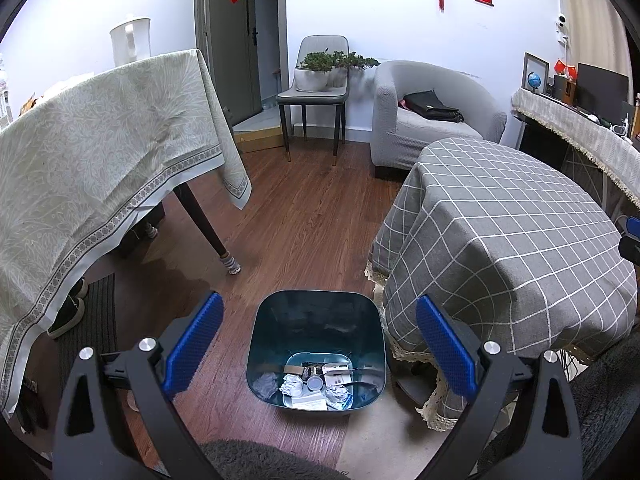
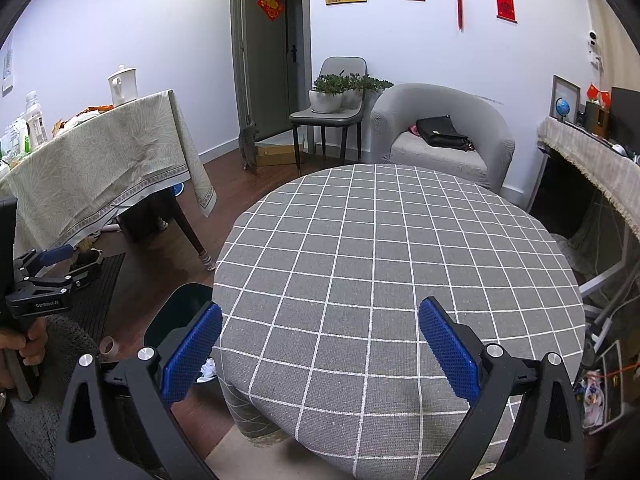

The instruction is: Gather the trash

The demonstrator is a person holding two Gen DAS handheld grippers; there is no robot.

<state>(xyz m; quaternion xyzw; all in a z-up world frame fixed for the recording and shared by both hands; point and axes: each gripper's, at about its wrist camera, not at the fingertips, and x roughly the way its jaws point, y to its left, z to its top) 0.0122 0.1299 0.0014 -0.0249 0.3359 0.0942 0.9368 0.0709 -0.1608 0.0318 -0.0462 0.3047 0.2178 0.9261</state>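
A dark teal trash bin (image 1: 316, 320) stands on the wooden floor beside the round table. At its bottom lies trash (image 1: 316, 388): crumpled white paper, cards and a small round lid. My left gripper (image 1: 318, 346) hovers above the bin, open, with nothing between its blue pads. Over the grey checked tablecloth (image 2: 400, 264) my right gripper (image 2: 320, 348) is open and holds nothing. The bin's rim (image 2: 176, 312) peeks out left of the table in the right wrist view, with a bit of crumpled paper (image 2: 208, 369) visible. The left gripper's body (image 2: 44, 284) shows there too, held by a hand (image 2: 24, 348).
A cloth-covered table (image 1: 100, 152) stands at left, its leg (image 1: 208, 228) near the bin. Behind are a chair with potted plants (image 1: 316, 80), a grey armchair (image 1: 432, 120) with a black bag, and a cat (image 2: 249, 144) by the door. A desk (image 2: 592, 160) lines the right wall.
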